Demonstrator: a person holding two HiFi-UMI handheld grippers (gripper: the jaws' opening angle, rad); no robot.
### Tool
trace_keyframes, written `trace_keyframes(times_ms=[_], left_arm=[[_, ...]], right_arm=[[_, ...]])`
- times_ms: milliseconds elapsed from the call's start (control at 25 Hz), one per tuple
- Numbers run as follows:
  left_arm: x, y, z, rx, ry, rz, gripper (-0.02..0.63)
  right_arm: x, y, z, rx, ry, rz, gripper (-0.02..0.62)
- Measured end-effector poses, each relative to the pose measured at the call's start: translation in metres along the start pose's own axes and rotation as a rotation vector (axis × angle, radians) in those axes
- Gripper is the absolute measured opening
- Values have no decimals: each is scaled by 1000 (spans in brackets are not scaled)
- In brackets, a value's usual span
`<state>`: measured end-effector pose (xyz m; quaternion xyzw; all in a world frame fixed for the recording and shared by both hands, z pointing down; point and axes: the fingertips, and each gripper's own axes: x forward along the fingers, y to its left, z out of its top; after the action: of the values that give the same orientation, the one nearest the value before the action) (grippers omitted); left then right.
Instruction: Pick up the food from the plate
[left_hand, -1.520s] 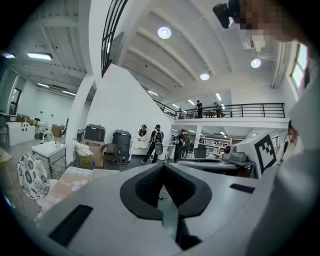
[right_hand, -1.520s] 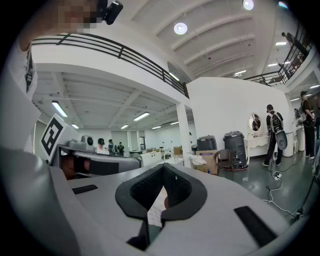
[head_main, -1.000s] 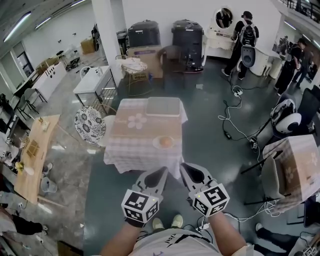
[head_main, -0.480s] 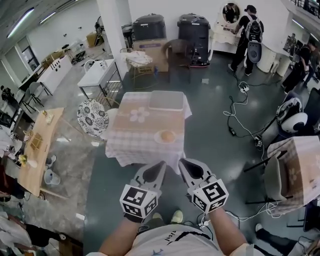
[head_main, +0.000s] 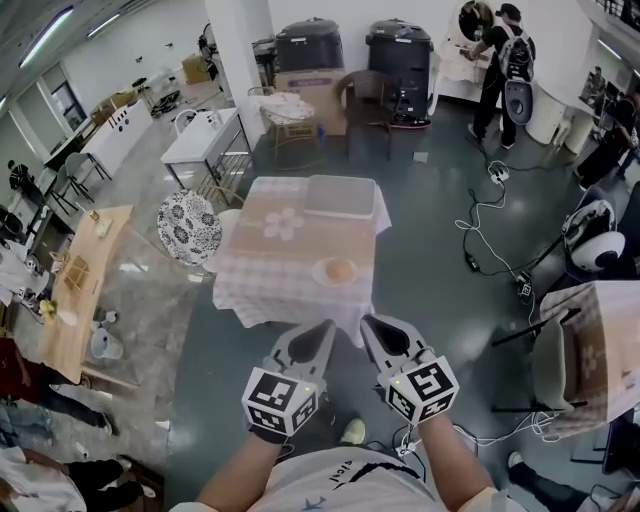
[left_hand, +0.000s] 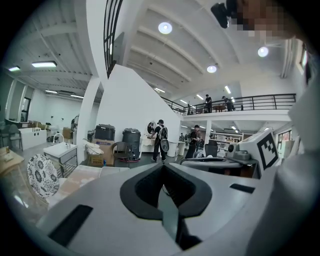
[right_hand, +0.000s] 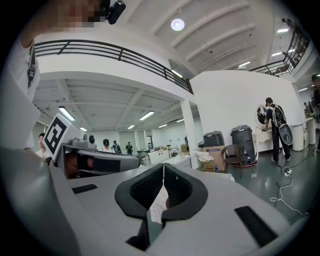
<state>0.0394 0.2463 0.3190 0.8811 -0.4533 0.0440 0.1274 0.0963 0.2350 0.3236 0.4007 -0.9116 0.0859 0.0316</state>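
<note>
A round orange piece of food (head_main: 341, 269) lies on a white plate (head_main: 325, 274) at the near right corner of a table with a checked cloth (head_main: 270, 280). Both grippers are held low in front of my body, short of the table's near edge and above the floor. My left gripper (head_main: 322, 330) is shut with nothing in it, and its jaws (left_hand: 162, 168) meet at the tips. My right gripper (head_main: 370, 324) is shut and holds nothing too, as its own view (right_hand: 163, 166) shows. The two point side by side towards the table.
A pale tray (head_main: 340, 196) lies at the table's far end. A floral chair (head_main: 188, 228) stands at its left. Cables (head_main: 482, 245) run over the dark floor at right, near another clothed table (head_main: 590, 345). A wooden table (head_main: 78, 290) stands left; people (head_main: 505, 55) stand at the back.
The head view has drifted a little as the person steps, and the table has shifted slightly in the picture. Both grippers stay shut, side by side, in much the same place.
</note>
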Motion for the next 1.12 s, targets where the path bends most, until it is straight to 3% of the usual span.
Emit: trace_keyframes(times_ms=[560, 1120], left_arm=[[80, 87, 4, 7, 9, -38, 6], [155, 184, -8, -10, 36, -117, 6]], right_arm=[[101, -50, -10, -32, 78, -35, 17], [197, -93, -46, -73, 205, -106, 17]])
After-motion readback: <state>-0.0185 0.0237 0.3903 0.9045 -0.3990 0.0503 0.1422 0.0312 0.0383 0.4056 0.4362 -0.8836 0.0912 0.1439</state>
